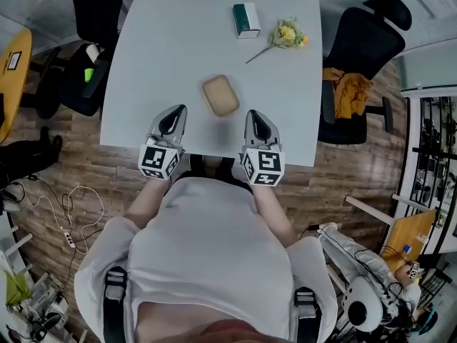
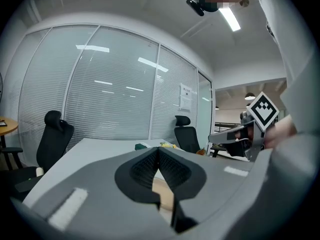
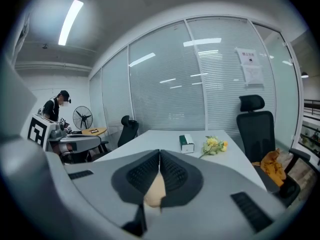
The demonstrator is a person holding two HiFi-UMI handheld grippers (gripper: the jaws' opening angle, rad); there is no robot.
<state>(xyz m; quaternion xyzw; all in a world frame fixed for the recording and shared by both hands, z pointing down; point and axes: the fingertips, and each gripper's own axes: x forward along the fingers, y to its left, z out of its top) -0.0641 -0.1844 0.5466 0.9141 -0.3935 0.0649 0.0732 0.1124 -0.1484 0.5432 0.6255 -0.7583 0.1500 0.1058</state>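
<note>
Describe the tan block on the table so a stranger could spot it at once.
Start at the large white table flanked by black office chairs. Near its front edge, just ahead of and between the left tongs and right tongs, lies the tan block. It is the only plain, rounded beige slab; the green-and-white box and the yellow flowers lie at the far side.

Tray (image 1: 221, 95) on table (image 1: 171, 48), box (image 1: 246, 20) and flowers (image 1: 288, 34) beyond it.

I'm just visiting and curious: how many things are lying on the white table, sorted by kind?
tan dish: 1
green-and-white box: 1
bunch of yellow flowers: 1
Total: 3
</note>
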